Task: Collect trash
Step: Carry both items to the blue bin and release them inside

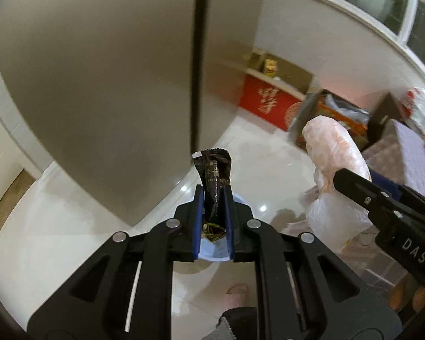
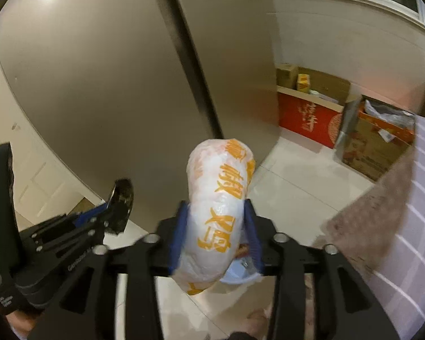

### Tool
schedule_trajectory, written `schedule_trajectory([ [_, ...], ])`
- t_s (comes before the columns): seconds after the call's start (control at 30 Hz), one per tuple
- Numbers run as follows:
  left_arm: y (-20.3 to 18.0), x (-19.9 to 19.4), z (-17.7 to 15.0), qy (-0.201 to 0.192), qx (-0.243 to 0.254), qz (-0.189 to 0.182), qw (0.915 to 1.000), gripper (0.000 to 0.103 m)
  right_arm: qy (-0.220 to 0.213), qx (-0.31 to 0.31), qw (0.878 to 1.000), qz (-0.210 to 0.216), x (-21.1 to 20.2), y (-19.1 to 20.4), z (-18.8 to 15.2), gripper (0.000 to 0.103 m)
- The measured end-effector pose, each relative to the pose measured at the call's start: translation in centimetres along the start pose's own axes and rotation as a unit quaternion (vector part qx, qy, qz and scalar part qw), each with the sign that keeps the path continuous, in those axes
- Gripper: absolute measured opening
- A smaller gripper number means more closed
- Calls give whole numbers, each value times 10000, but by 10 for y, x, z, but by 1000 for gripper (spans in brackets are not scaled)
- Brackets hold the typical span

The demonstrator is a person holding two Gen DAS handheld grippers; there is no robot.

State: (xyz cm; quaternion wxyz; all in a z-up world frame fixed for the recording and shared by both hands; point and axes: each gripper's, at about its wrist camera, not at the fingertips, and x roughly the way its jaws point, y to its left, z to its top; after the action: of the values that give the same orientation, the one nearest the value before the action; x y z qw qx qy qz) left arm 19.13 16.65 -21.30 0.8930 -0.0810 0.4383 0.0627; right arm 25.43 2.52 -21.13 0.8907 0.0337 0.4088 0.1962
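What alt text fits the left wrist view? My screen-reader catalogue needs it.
The left hand-held gripper pinches a crumpled black sauce packet above a glossy tiled floor, before a tall beige cabinet. At right, the right hand-held gripper carries a white-and-orange plastic bag, near cardboard boxes.

1. I am in a home, in a lived-in room with a glossy pale tiled floor (image 1: 249,153).
2. A tall beige double-door cabinet or fridge (image 2: 99,85) fills the left and centre of my view.
3. At upper right, a white-framed window (image 1: 362,2) sits in a plain wall.
4. Below it, cardboard boxes (image 2: 314,82), a red carton (image 2: 306,119) and plastic bags (image 1: 419,104) crowd the floor.
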Motion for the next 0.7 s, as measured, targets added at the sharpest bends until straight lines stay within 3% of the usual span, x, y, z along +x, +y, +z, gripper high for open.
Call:
schedule_trajectory([
  [0.13, 8, 16, -4, 134, -20, 115, 9998, 14, 67, -44, 9999, -97, 22, 2, -11, 70],
  [0.33, 5, 33, -12, 347, 61, 60, 9994, 14, 203, 131, 9994, -256, 24, -11, -32, 71],
  [0.53, -5, 44, -15, 501, 124, -44, 9987, 14, 21, 162, 9978, -649, 10, -19, -38, 76],
  [0.7, -14, 49, -14, 579, 187, -118, 9981, 14, -135, 131, 9972, -726, 3, -22, -37, 80],
])
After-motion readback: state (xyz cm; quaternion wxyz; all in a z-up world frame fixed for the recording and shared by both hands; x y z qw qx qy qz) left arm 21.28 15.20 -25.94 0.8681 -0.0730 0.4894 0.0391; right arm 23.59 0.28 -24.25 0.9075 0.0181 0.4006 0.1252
